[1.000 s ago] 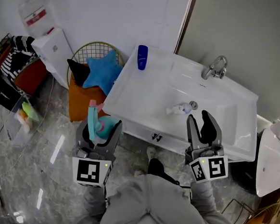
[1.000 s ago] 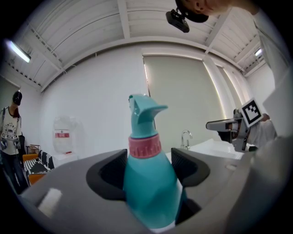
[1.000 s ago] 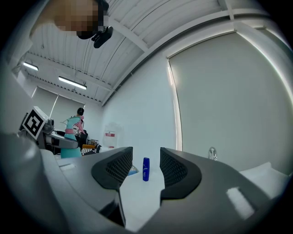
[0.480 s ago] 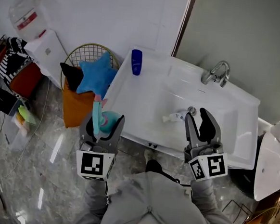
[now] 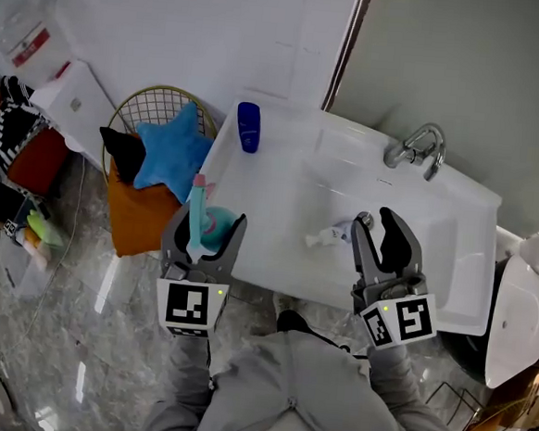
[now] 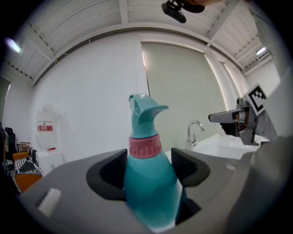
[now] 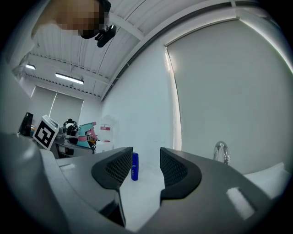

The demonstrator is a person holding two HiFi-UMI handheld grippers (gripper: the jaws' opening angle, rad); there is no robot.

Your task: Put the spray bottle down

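Left gripper [image 5: 205, 229]: jaws pinching teal spray bottle [image 6: 149, 183] by body, upright, pink collar above jaws. Bottle in air at left front edge of white counter [image 5: 263, 200], not resting on it. Right gripper [image 5: 376, 224]: jaws spread, nothing between (blue bottle [image 7: 134, 167] shows far beyond them). Step, likely: carry toward set-down. Next calls for: shift over bare counter left of basin [image 5: 346, 193], lower till base sits flat, then spread jaws.
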